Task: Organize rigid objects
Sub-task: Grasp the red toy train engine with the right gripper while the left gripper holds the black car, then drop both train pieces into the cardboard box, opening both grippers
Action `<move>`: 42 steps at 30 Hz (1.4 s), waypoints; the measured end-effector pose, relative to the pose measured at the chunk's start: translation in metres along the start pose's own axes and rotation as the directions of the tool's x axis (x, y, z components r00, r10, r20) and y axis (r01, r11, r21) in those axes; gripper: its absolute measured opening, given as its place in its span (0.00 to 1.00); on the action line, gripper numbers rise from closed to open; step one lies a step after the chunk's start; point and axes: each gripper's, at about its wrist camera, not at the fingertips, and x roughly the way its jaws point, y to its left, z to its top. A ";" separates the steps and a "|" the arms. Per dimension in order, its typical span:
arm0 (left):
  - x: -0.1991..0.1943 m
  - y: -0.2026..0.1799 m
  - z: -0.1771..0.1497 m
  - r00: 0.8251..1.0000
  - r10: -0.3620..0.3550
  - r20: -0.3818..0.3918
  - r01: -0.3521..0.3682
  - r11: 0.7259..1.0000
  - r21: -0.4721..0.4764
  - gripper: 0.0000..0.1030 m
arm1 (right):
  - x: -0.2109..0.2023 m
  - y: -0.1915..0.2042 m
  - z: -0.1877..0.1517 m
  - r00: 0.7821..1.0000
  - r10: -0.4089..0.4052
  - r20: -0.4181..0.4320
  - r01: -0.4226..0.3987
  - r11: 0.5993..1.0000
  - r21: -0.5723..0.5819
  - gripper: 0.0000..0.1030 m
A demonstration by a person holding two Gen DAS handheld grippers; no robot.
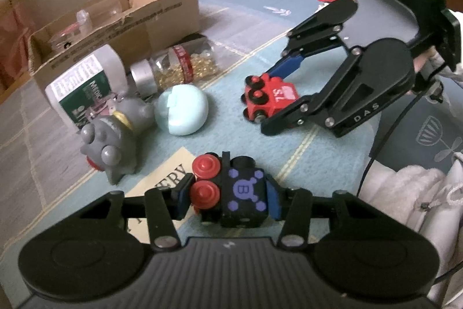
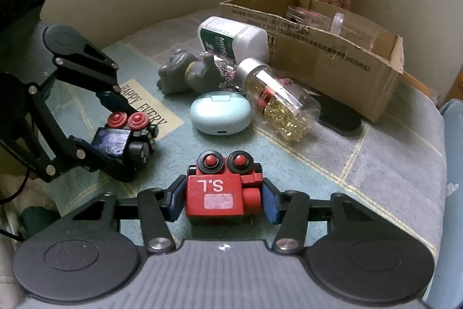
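My left gripper [image 1: 228,200] is shut on a black toy train car [image 1: 243,193] with red wheels and a purple "B" mark, low over the bed mat. My right gripper [image 2: 224,199] is shut on a red toy train car [image 2: 220,193] marked "S.L". In the left wrist view the right gripper [image 1: 277,94] holds the red car [image 1: 269,97] to the upper right. In the right wrist view the left gripper [image 2: 121,135] holds the black car [image 2: 121,141] at the left.
An open cardboard box [image 1: 139,19] with clear plastic items stands at the back. Before it lie a white-green bottle [image 1: 84,83], a jar of gold capsules [image 1: 179,65], a grey toy figure [image 1: 113,135] and a pale blue earbud case [image 1: 182,109]. Pillows lie beyond.
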 end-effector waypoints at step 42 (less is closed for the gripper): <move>-0.009 0.138 0.129 0.941 0.318 0.116 -0.286 0.929 -0.233 0.93 | -0.015 -0.110 0.160 0.969 -0.205 0.139 0.194 0.977 0.091 0.56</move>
